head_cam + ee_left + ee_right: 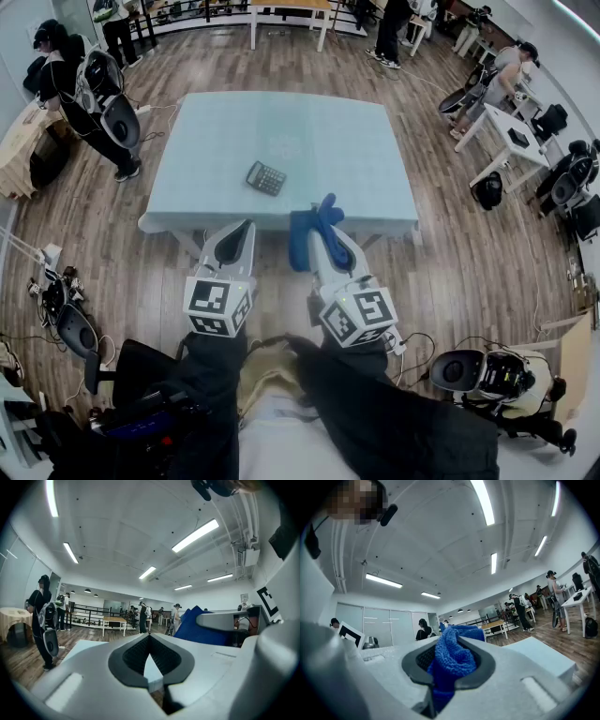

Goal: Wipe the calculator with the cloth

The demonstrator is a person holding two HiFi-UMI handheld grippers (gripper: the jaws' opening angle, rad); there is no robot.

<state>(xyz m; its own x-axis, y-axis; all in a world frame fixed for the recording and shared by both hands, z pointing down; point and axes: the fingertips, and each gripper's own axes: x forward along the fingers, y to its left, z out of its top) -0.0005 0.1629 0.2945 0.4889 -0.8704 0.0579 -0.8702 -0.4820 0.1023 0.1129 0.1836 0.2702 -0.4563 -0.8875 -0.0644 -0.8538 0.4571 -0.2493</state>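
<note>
Nearest, the left claw (244,231) is clenched on nothing at the tabletop's (349,141) near edge. Beside it, the right claw (325,228) grips the blue cloth (302,240). Farther off, the calculator (266,177) lies on the tabletop, apart from both.

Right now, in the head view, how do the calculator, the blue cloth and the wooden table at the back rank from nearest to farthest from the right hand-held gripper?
1. Blue cloth: clamped in the right hand-held gripper itself.
2. Calculator: ahead and slightly to its left, on the pale table.
3. Wooden table: far across the room, at the back.
</note>
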